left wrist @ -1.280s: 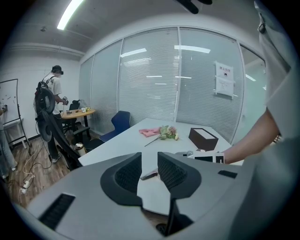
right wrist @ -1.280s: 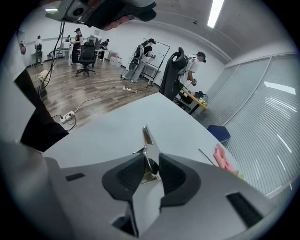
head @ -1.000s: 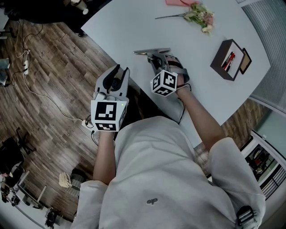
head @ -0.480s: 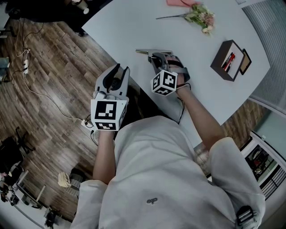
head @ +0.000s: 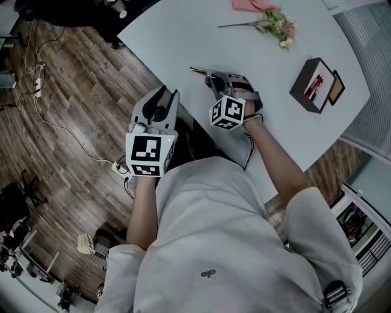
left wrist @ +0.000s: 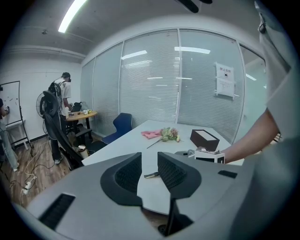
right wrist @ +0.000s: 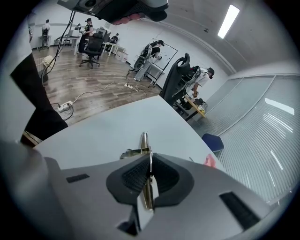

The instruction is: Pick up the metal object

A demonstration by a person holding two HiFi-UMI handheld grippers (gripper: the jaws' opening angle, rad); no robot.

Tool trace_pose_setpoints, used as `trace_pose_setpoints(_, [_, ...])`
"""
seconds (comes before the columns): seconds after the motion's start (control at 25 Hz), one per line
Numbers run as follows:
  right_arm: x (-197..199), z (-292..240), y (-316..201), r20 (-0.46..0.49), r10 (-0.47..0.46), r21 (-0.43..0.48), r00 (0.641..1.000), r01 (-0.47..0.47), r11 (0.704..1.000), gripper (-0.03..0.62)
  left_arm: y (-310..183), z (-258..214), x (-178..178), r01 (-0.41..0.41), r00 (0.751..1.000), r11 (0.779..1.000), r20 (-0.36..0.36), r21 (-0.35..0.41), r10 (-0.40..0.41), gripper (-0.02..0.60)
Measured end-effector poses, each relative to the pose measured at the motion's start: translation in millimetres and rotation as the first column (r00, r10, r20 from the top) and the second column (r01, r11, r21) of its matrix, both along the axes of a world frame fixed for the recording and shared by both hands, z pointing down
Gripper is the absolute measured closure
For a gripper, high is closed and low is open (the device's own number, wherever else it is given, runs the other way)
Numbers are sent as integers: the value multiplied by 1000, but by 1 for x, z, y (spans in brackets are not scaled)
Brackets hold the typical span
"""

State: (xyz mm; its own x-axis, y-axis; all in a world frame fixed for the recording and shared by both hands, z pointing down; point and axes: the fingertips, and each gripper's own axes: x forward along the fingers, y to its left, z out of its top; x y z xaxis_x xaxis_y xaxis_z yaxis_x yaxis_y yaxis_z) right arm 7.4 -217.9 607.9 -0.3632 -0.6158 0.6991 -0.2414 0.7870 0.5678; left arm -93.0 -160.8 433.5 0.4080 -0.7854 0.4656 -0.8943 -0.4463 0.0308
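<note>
The metal object [head: 200,71] is a slim, shiny flat piece on the white table [head: 183,36]; in the right gripper view the metal object [right wrist: 144,142] stands on edge between the pads. My right gripper [head: 214,79] has just been closing, and its jaws now press on the piece from both sides. The right gripper [right wrist: 149,164] tilts down at the table, and the metal tip sticks out past its fingertips. My left gripper [head: 164,99] hangs open and empty off the table's near edge, above the floor. Past the left gripper [left wrist: 149,161], the metal object [left wrist: 151,175] shows.
A flower sprig [head: 274,23] and a pink cloth [head: 249,5] lie at the far side of the table. A dark open box [head: 314,82] with pens stands to the right. Wood floor with cables [head: 55,122] lies left of the table edge. Office chairs and people stand far off.
The right gripper's jaws have closed onto the metal object, and less of it sticks out to the left than before. The left gripper has kept still.
</note>
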Motion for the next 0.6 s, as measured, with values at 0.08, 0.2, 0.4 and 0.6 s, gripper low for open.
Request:
trace_pose_setpoints(0.08, [0,-2,-1,1,0,1,1000,0,1000,578,1,-2,-1,-5,1000,1000,6,2,5,468])
trace_pose_setpoints(0.2, [1,-4,-2,8,11,4,1000,-11,1000,579,1,-4,-1,-12,1000,1000,13,8,12,468])
trace_pose_setpoints(0.4, [1,-13,-2,32,29,7,999,-29,1000,580,2,-8,-5,-17,1000,1000,17,16,17,468])
trace_pose_setpoints(0.6, [3,-28,-1,63,45,18,997,-46,999,580,1,-14,-6,-20,1000,999,18,32,19,468])
